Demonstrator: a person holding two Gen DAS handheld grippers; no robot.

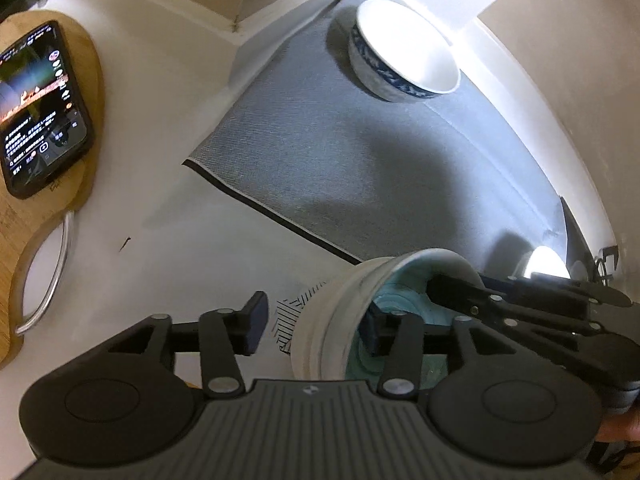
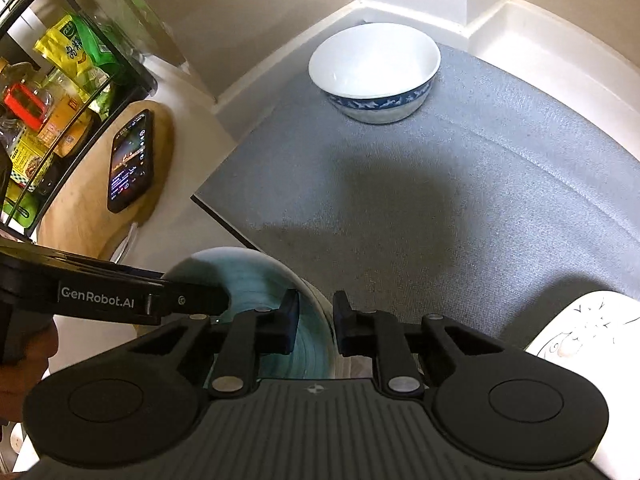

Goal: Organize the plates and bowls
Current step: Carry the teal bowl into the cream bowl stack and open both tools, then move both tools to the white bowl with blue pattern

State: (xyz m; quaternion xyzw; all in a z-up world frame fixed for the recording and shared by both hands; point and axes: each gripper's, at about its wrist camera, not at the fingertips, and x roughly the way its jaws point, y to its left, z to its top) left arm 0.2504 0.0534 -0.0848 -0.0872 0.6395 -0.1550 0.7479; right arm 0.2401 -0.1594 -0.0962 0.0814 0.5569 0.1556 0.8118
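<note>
A teal-glazed bowl with a pale outer wall (image 1: 340, 312) is tilted at the near edge of the grey mat (image 1: 360, 168). My left gripper (image 1: 316, 324) is open, its jaws straddling the bowl's near wall, one outside and one inside. My right gripper (image 2: 314, 320) is shut on the same bowl's rim (image 2: 320, 320), one finger inside the teal bowl (image 2: 256, 280). It shows from the right in the left wrist view (image 1: 452, 292). A white bowl with a blue band (image 1: 404, 48) (image 2: 376, 72) stands upright at the mat's far corner.
A phone (image 1: 40, 108) (image 2: 132, 160) lies on a wooden board (image 1: 48, 216) at the left. A shelf rack of packets (image 2: 48, 92) stands further left. A white patterned dish (image 2: 580, 328) sits at the right. Walls close the far corner.
</note>
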